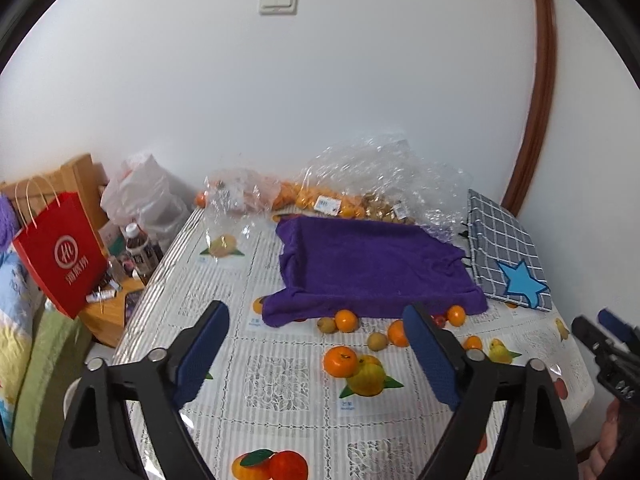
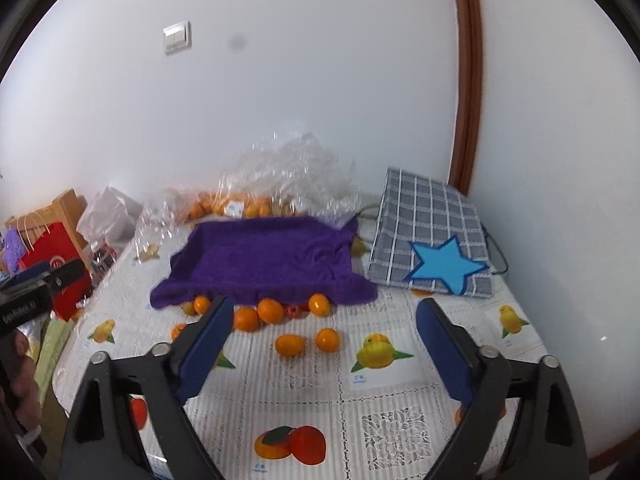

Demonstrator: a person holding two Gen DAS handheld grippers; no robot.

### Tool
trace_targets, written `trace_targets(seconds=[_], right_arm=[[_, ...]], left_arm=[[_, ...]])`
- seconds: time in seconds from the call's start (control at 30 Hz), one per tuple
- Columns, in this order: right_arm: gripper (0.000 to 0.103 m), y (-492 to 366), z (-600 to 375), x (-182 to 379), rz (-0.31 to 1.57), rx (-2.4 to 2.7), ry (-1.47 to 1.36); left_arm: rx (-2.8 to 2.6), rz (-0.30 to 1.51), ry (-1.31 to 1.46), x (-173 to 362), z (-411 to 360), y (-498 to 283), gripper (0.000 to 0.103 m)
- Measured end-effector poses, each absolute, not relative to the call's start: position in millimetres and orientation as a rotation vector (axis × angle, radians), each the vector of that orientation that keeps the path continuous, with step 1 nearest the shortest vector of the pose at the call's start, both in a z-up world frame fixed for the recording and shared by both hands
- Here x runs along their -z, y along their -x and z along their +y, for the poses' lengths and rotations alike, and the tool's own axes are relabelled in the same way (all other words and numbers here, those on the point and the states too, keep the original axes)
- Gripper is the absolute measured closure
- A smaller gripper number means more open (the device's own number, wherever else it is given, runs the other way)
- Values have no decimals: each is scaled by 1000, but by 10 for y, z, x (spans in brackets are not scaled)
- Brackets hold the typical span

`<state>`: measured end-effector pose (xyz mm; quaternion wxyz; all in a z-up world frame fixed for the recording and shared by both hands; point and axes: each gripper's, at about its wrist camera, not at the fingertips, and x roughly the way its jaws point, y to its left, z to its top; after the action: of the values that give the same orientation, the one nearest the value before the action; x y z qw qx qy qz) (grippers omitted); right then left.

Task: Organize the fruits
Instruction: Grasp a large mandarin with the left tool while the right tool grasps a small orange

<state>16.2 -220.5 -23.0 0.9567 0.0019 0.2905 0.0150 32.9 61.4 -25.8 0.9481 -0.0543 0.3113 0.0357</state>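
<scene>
Several loose oranges [image 1: 340, 361] [image 2: 290, 345] and small brownish fruits [image 1: 377, 341] lie on the table in front of a tray draped with a purple towel [image 1: 372, 264] [image 2: 264, 260]. A small red fruit [image 2: 293, 311] sits among the oranges at the towel's front edge. My left gripper [image 1: 316, 328] is open and empty, above the table just short of the fruits. My right gripper [image 2: 325, 330] is open and empty, with two oranges lying between its fingers further ahead. The right gripper also shows at the right edge of the left wrist view [image 1: 612, 344].
Clear plastic bags with more oranges [image 1: 344, 200] [image 2: 248, 200] lie against the back wall. A grey checked bag with a blue star [image 1: 508, 256] [image 2: 432, 240] lies at the back right. A red paper bag [image 1: 60, 252] and a bottle [image 1: 138, 250] stand left of the table.
</scene>
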Motion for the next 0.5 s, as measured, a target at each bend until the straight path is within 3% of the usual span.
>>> trace_targets(seconds=[0.13, 0.3, 0.5], right_arm=[[38, -347, -2235, 547, 656, -35, 26], [66, -613, -2269, 1037, 756, -70, 39], [68, -970, -2306, 1560, 844, -104, 39]], left_arm=[[-63, 673, 125, 465, 708, -453, 19], [-69, 731, 116, 744, 774, -644, 26], [-72, 831, 126, 1160, 858, -890, 26]])
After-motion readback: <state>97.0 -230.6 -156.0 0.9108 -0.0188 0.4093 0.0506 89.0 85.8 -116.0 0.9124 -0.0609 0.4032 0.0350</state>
